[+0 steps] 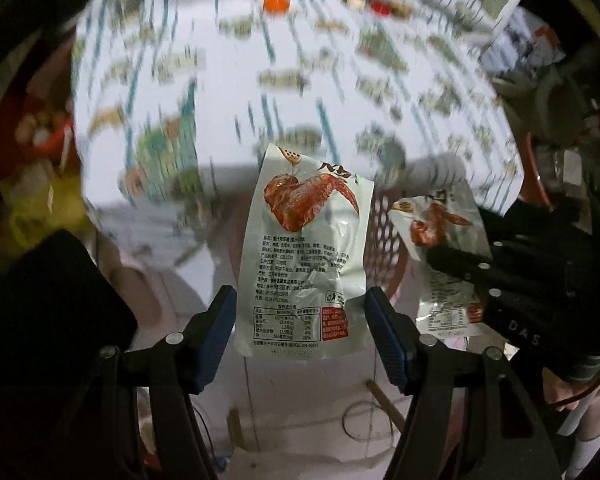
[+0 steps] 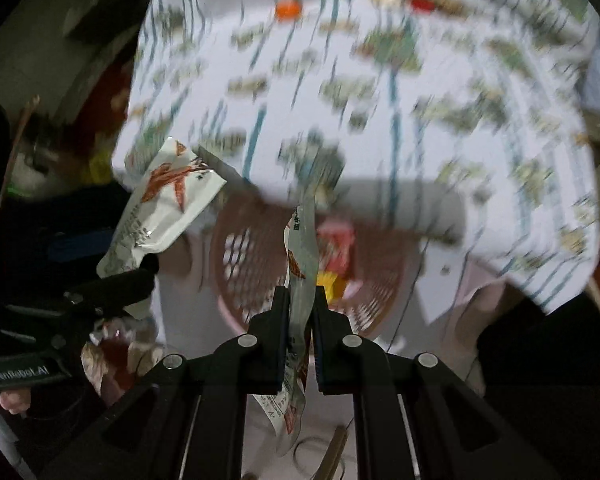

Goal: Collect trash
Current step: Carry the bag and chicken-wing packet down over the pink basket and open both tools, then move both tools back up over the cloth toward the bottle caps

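Note:
A white chicken-wing snack wrapper (image 1: 300, 256) hangs free between the spread fingers of my left gripper (image 1: 300, 320), which is open, above the brown perforated trash basket (image 1: 384, 248). My right gripper (image 2: 302, 332) is shut on a second chicken-wing wrapper (image 2: 300, 264), seen edge-on, over the same basket (image 2: 240, 268). That second wrapper also shows at the right of the left wrist view (image 1: 432, 232), with the right gripper (image 1: 460, 268) holding it. The first wrapper shows in the right wrist view (image 2: 160, 212), with the left gripper (image 2: 112, 284) below it.
A table with a patterned white cloth (image 1: 280, 80) overhangs the basket. An orange cap (image 1: 276, 2) and a red cap (image 1: 380, 7) lie far back on it. Red and yellow packets (image 2: 336, 256) lie inside the basket. The pale floor (image 1: 300, 420) holds sticks and a wire.

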A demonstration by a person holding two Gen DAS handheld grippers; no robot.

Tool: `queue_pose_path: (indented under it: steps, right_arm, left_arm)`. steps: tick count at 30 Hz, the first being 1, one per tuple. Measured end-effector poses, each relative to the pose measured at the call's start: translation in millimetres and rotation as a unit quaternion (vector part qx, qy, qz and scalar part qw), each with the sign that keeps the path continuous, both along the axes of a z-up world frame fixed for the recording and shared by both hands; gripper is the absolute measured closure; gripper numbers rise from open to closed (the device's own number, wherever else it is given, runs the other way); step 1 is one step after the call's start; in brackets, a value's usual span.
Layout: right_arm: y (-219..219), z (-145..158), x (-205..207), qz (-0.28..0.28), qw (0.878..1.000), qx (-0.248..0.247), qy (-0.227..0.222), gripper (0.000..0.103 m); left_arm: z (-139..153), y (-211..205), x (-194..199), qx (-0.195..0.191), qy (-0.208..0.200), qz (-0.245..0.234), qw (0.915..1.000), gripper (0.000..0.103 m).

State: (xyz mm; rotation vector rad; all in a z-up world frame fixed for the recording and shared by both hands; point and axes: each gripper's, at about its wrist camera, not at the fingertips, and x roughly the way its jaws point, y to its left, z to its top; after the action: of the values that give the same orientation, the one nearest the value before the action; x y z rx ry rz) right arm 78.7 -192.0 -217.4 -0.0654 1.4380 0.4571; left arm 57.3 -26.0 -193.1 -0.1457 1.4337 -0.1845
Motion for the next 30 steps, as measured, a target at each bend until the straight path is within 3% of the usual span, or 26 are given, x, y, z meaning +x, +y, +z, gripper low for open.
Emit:
queue_pose_path:
  steps: [6,11,15,16,18,19,21,25,29,30]
  right_arm:
    - [7,-39,3,0.009,0.999,-0.042,0.027,0.092]
    - [-2,-67,20,-0.035,0.998,-0.038,0.019,0.092]
    - [-10,-78,29,-0.071,0.996,-0.042,0.02,0.088]
    - [-10,-78,30,-0.075,0.996,-0.038,0.024,0.085]
    - [-12,-74,30,-0.08,0.996,-0.024,0.025,0.059]
    - [-11,-71,30,-0.081,0.996,-0.021,0.018,0.055]
    - [-13,-62,29,-0.083,0.996,-0.02,-0.004,0.055]
    - [-21,-54,34,-0.097,0.995,-0.011,-0.004,0.055]
    - [-29,-35,36,-0.109,0.994,0.006,-0.017,0.055]
    - [-30,-28,34,-0.108,0.994,0.012,-0.027,0.055]
  left_arm:
    - [-24,-8,0,0.007,0.035,-0.006,0.9994,0.039]
    - [-58,-11,3,0.001,0.075,0.011,0.9971,0.038]
    - [-78,-21,8,0.001,0.077,0.004,0.997,0.038]
    - [-82,-24,10,-0.003,0.074,-0.002,0.9973,0.037]
    - [-86,-31,13,-0.001,0.061,-0.015,0.998,0.034]
    - [-87,-34,14,0.009,0.053,-0.018,0.9984,0.03]
    - [-86,-37,16,0.029,0.035,-0.016,0.9989,0.017]
    - [-81,-36,18,0.025,0.036,-0.004,0.999,0.016]
    - [-60,-33,17,0.051,0.005,-0.002,0.9987,0.016]
    - [-52,-33,16,0.053,-0.006,-0.002,0.9986,0.021]
